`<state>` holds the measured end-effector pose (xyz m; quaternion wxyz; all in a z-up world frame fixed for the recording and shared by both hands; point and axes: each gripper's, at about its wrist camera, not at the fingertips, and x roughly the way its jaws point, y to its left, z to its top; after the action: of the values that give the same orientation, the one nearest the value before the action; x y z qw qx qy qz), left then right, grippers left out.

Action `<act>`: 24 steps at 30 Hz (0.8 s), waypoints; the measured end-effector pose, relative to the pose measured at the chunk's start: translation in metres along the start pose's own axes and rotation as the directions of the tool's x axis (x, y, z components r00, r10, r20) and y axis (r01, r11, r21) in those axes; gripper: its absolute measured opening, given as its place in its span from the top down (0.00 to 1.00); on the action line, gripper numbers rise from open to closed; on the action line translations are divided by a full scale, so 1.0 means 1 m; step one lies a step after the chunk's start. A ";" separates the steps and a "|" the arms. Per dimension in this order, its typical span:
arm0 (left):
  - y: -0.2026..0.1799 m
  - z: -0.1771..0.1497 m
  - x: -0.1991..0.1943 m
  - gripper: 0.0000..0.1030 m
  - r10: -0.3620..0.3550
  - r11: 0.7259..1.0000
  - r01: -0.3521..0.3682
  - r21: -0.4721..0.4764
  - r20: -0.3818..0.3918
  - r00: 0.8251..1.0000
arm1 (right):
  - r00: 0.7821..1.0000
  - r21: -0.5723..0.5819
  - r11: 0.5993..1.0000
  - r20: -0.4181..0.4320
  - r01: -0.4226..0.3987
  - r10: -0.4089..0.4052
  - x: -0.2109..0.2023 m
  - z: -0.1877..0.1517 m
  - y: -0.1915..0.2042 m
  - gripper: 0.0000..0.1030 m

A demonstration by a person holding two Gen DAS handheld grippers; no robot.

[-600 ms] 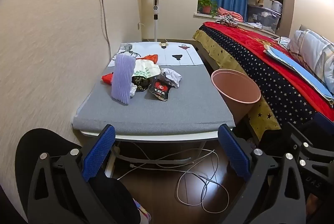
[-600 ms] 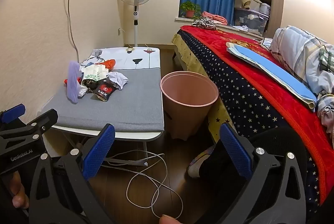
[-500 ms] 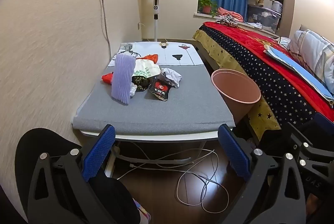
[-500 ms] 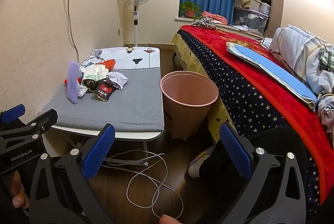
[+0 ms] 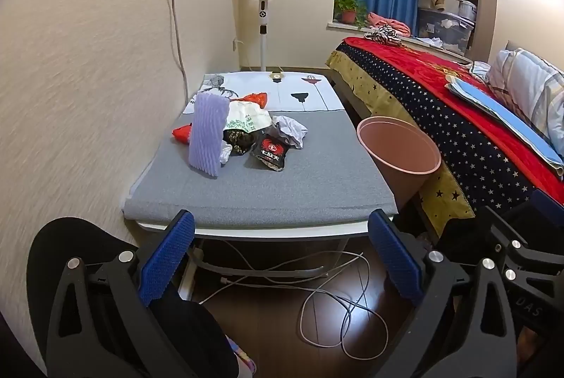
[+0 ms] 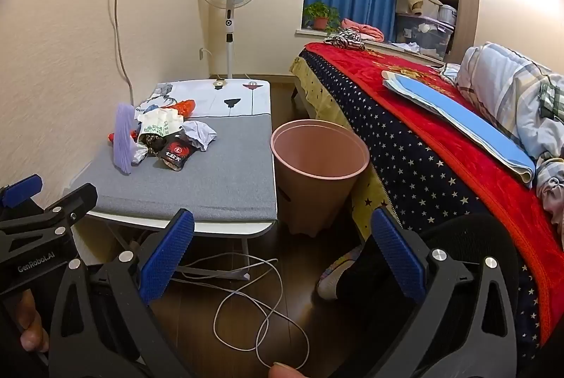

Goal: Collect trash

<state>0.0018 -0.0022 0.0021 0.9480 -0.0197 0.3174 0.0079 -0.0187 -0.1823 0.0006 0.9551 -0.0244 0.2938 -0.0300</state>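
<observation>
So far nothing has been collected. Nearest, the left tool (image 5: pixel 280 258) and the right tool (image 6: pixel 282 258) both hang low over the dark wooden floor, short of the desk's near edge, jaws spread wide and released, with nothing between the blue ribbed pads. A loose white cable (image 6: pixel 246 304) loops on the floor under them.

Farther on stands the low desk with a grey padded cover (image 5: pixel 268 187). The trash sits in one heap toward its far left side, close to the wall: a lilac foam fruit sleeve (image 5: pixel 207 134) propped upright at the near left, a black snack wrapper with red print (image 5: pixel 269 152) just right of it, a crumpled white tissue (image 5: pixel 290 131) behind that, a white printed bag (image 5: pixel 246 119) in the middle, and scraps of orange-red wrapper (image 5: pixel 255 98) at the far side and far left.

Right of the desk, between it and the bed with the red starred blanket (image 6: pixel 423 138), stands a round pink plastic waste bin (image 6: pixel 319 166). As far as its visible inside shows, it looks empty, so every piece still has to go in.
</observation>
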 end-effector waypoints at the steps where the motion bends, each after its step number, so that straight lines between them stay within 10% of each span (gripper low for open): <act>1: 0.000 0.000 0.000 0.07 0.000 1.000 0.000 0.000 0.000 1.000 | 1.000 -0.001 1.000 -0.001 0.000 0.000 0.000 0.000 0.000 0.05; 24: 0.001 -0.003 0.001 0.07 0.000 1.000 0.000 0.002 -0.001 1.000 | 1.000 -0.003 1.000 -0.005 0.003 -0.003 0.002 -0.002 0.002 0.05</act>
<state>0.0008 -0.0009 -0.0013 0.9479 -0.0186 0.3179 0.0075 -0.0186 -0.1809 -0.0024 0.9543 -0.0261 0.2962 -0.0309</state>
